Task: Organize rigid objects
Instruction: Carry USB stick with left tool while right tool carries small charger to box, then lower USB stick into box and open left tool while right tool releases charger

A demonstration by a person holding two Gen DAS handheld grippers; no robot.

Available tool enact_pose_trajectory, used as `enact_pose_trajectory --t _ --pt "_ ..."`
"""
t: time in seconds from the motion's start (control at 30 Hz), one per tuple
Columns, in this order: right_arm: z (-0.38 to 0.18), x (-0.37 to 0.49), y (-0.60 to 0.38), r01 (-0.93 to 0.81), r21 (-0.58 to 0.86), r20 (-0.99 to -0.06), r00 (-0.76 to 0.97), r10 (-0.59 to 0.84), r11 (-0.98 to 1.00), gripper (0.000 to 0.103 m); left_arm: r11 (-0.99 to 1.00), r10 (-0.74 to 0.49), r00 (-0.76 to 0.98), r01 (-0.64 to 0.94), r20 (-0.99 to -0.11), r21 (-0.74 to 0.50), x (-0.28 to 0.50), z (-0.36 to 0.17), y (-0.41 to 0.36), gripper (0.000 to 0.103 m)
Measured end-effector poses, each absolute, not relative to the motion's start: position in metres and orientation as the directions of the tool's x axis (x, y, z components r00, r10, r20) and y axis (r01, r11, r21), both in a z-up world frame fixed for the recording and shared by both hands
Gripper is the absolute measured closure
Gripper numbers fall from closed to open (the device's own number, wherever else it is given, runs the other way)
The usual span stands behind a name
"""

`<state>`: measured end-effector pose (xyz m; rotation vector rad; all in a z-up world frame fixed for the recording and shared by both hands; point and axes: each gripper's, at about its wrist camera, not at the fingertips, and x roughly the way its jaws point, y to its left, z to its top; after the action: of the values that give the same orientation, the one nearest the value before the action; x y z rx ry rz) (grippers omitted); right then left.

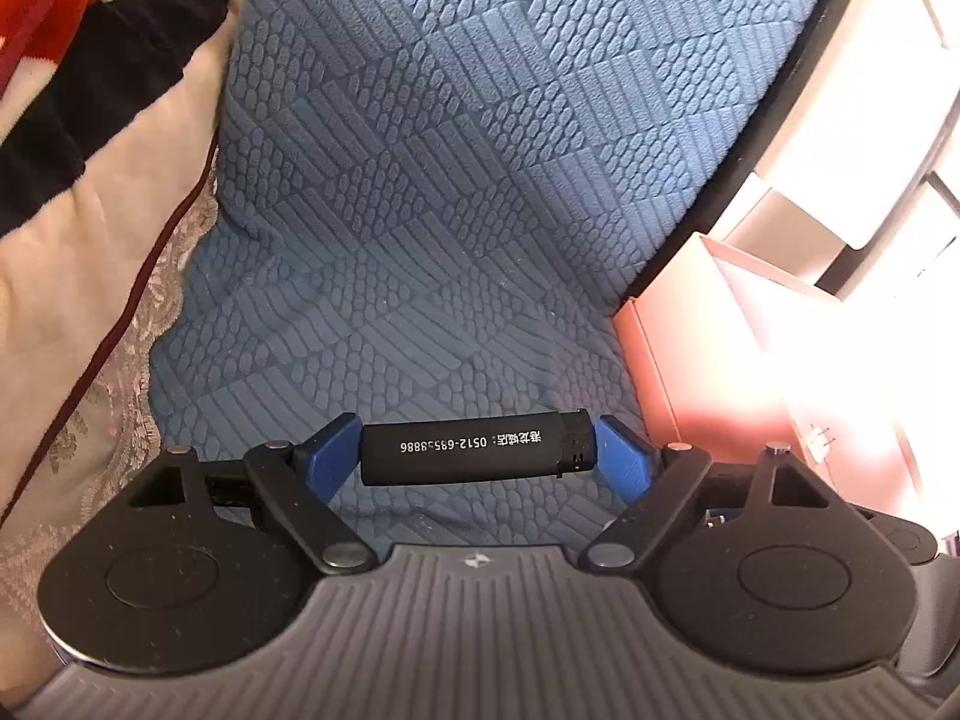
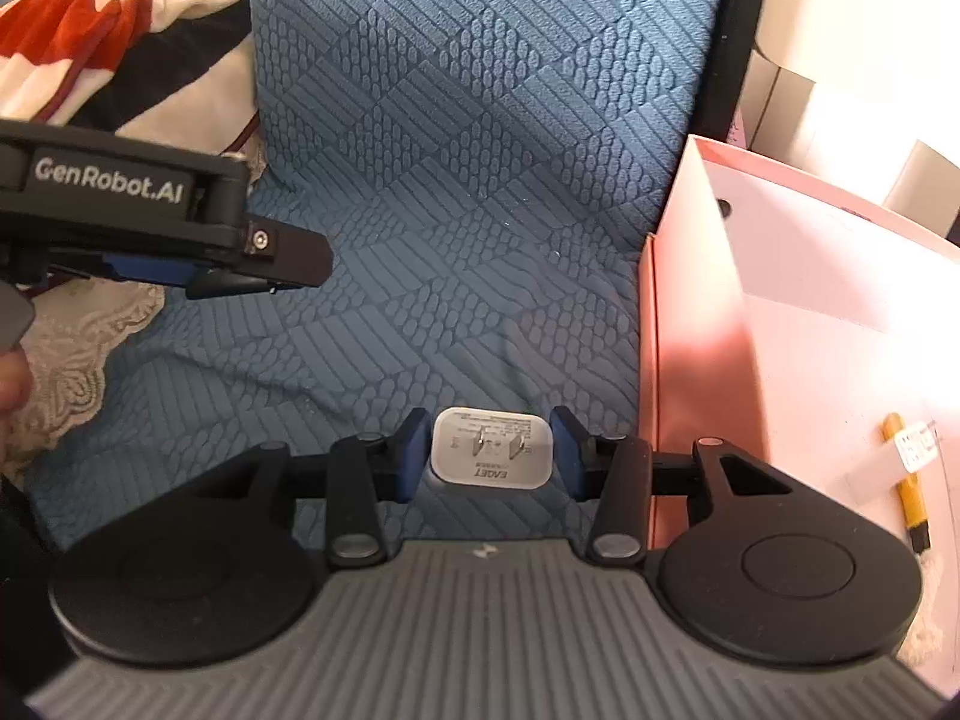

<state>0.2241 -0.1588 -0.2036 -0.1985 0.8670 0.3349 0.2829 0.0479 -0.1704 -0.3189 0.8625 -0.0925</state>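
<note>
Pink box (image 2: 780, 312) stands at right of frame, nearer the right gripper (image 2: 491, 447), clamped on a white charger (image 2: 491, 450); the left gripper (image 1: 477, 450) pinches a black lighter (image 1: 474, 447) endwise, crosswise, over blue fabric (image 1: 450, 180).

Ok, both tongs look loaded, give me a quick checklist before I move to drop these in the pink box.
1. Left tongs shut on black lighter, held end to end: ok.
2. Right tongs shut on white charger plug, prongs facing the camera: ok.
3. Pink box open, to the right of both: ok.
4. Room inside the box beside the yellow pen: ok.
5. Grip firmness: cannot tell.
</note>
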Motion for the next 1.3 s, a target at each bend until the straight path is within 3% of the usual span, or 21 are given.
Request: enact_pose_trajectory --t 0.47,0.9,1.3 --pt "-0.158 0.227 -0.191 -0.347 -0.048 -0.719 0.663 0.209 0.937 0.057 0.943 -0.249 0.704 0.018 -0.665 -0.334 0.284 -0.123 0.019 0.016" --pt "-0.081 0.245 -0.263 -0.288 -0.057 -0.608 0.769 0.196 0.956 0.057 0.943 -0.303 0.724 0.135 -0.620 -0.304 0.312 -0.079 -0.070 0.016" --pt "-0.093 0.233 -0.351 -0.195 -0.014 -0.625 0.768 0.143 0.981 0.057 0.931 -0.362 0.662 0.226 -0.656 -0.286 0.311 -0.104 -0.171 0.016"
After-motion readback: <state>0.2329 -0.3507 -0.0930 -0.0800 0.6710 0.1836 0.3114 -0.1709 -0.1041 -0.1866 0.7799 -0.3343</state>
